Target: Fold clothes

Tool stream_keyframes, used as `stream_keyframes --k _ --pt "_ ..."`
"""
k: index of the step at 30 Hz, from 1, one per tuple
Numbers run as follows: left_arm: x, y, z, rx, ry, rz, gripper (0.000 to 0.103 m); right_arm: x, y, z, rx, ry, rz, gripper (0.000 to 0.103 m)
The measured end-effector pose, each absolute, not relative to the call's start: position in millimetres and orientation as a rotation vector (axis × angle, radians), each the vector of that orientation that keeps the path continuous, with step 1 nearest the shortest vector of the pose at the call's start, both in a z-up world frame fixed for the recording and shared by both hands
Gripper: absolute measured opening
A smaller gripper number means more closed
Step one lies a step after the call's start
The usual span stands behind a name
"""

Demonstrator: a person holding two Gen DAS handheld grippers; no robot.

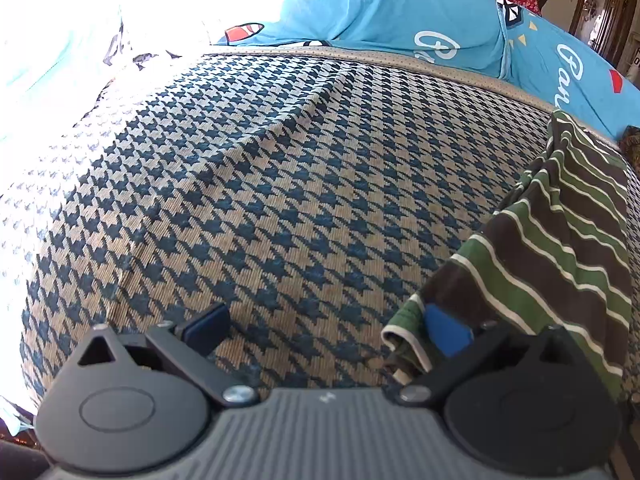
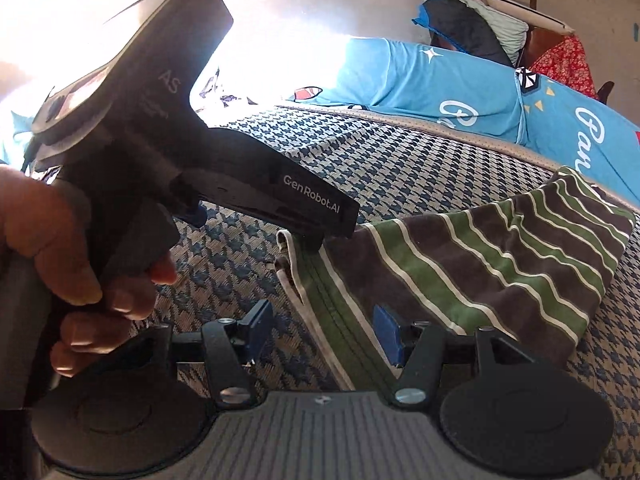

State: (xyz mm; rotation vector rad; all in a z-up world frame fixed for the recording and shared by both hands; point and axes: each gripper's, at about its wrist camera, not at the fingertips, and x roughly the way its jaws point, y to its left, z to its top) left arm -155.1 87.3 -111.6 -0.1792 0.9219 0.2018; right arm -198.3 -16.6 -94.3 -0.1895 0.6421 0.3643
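A brown and green striped garment (image 1: 560, 240) lies on the right of the houndstooth bed cover (image 1: 280, 180). My left gripper (image 1: 326, 330) is open and low over the cover. Its right blue pad (image 1: 446, 332) is against the garment's white-trimmed near corner, and its left pad rests over bare cover. In the right wrist view the garment (image 2: 500, 264) spreads to the right, its hem running between the fingers of my open right gripper (image 2: 324, 332). The left gripper's black housing (image 2: 240, 184), held by a hand (image 2: 60, 248), tips down onto the garment's corner.
A bright blue printed sheet (image 1: 400, 12) is bunched along the far edge of the bed. Red floral cloth (image 2: 568, 64) and pillows (image 2: 472, 20) lie behind it. Strong glare whitens the left side. A doorway (image 1: 604, 20) stands at the far right.
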Motion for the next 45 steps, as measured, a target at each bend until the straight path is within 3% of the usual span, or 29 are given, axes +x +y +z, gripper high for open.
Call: stream_keyframes --k 11,13,18,21,31,40,45 --pt "-153 106 -110 -0.192 0.933 0.244 0.103 -183 9 -110 -0.343 0.628 0.328 0.055" --pt "-154 111 -108 -0.230 0.931 0.224 0.103 -182 12 -110 -0.354 0.622 0.329 0.050" --pt "-157 117 -106 -0.351 0.940 0.121 0.103 -180 15 -112 -0.379 0.604 0.307 0.020" --pt "-159 121 -105 -0.424 0.944 0.059 0.103 -177 7 -109 -0.330 0.609 0.283 0.009" --pt "-146 101 -117 -0.601 0.984 -0.200 0.103 -161 -58 -88 0.178 0.668 0.294 0.009" --pt "-128 71 -122 -0.679 1.010 -0.348 0.102 -174 -65 -74 0.201 0.643 0.305 0.009" --pt "-113 56 -126 -0.677 1.028 -0.393 0.082 -174 -70 -70 0.182 0.626 0.308 0.009"
